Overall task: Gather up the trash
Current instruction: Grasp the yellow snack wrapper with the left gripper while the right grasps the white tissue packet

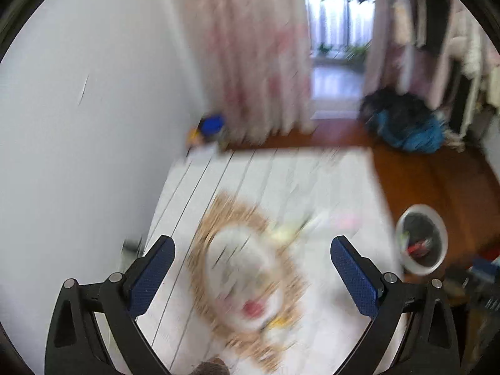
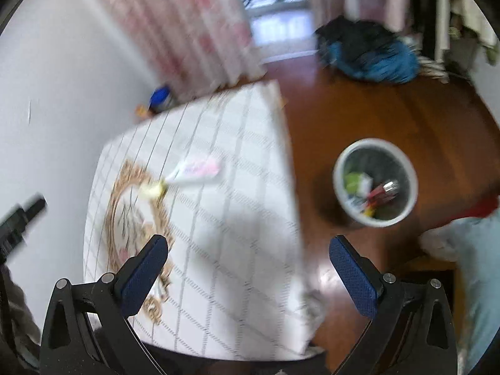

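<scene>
Jaws on both grippers stand wide apart and hold nothing: the left gripper [image 1: 252, 276] hangs over the woven mat [image 1: 247, 284] on the table [image 1: 337, 181], the right gripper [image 2: 248, 276] over the table's near edge beside the floor [image 2: 375, 109]. Trash left on the table seems to be a pink-and-white wrapper [image 2: 198, 170] with a crumpled yellowish scrap [image 2: 153, 190] touching its end, by the mat's rim. Both look light, thin and crushable; the film may be slippery, so a pinch across the wrapper's middle, or at the bunched yellow end, should serve. Motion blur hides finer detail. The bin [image 2: 375, 182] stands on the floor just off the table's edge, already holding litter. A white plate [image 1: 243, 281] on the mat lies close to the scrap and could be nudged.
</scene>
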Demonstrator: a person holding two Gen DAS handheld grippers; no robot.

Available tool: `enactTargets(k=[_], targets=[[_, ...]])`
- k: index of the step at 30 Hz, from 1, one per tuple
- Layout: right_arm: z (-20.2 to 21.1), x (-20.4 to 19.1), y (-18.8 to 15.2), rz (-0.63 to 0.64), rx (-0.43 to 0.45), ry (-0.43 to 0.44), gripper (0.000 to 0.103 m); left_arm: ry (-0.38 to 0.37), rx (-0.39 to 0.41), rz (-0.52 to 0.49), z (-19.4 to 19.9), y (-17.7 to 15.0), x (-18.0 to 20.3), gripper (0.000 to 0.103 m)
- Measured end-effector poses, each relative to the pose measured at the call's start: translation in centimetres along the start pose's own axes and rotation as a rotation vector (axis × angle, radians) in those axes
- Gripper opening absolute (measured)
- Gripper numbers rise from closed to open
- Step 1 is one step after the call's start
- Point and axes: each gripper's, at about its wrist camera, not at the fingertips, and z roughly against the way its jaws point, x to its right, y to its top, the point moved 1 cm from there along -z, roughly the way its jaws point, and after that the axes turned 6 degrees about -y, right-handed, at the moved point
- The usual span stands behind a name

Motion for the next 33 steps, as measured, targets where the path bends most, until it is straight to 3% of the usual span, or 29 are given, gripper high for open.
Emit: enactTargets(k=[2, 5, 8, 12, 13, 14, 15, 17, 19, 26, 33], targets=[[-2.5, -2.0, -0.6, 0.023, -0.042, -0.007, 0.103, 0.012, -0.106, 0.042, -3.1, -3.7, -2.6, 0.102], [-5.8, -3.6, -0.9, 0.035, -0.087, -0.036, 0.103, -0.029, -0.248, 0.105, -7.5, -9.1, -3.5, 0.102], [-8.4, -3.4, -1.2, 0.022, -0.128, -0.064, 0.102, -0.139, -0.342, 0.179, -10.7, -12.4, -1.8, 0.101], [-10.0, -1.9, -1.4, -0.004, -0.161, -0.071, 0.096, -0.201, -0.422, 0.129, -14.6, -14.3, 2.8, 0.1], [-10.1, -1.8, -1.2, -0.001, -0.162, -0.068, 0.096, -0.203, -0.436, 0.113, -15.4, -14.6, 3.6, 0.094], [-10.0, -1.7, -1.0, 0.009, -0.159, -0.065, 0.096, -0.188, -0.432, 0.1, -16.1, -14.8, 4.1, 0.059], [-10.0, -1.8, -0.5, 0.035, -0.157, -0.059, 0.096, -0.164, -0.413, 0.095, -16.2, -14.7, 4.3, 0.048], [-10.1, -2.9, 0.8, 0.103, -0.159, -0.038, 0.096, -0.177, -0.357, 0.111, -15.9, -13.6, 3.8, 0.037], [-11.0, -5.1, 2.7, 0.23, -0.176, -0.025, 0.096, -0.152, -0.321, 0.136, -16.5, -12.1, 2.7, 0.037], [-18.4, -14.9, 8.6, 0.738, -0.263, -0.194, 0.096, -0.022, -0.259, 0.226, -20.6, -6.4, -1.2, 0.037], [-23.6, -19.6, 8.6, 1.107, -0.368, -0.276, 0.096, -0.015, -0.24, 0.211, -22.8, -3.2, -2.1, 0.037]])
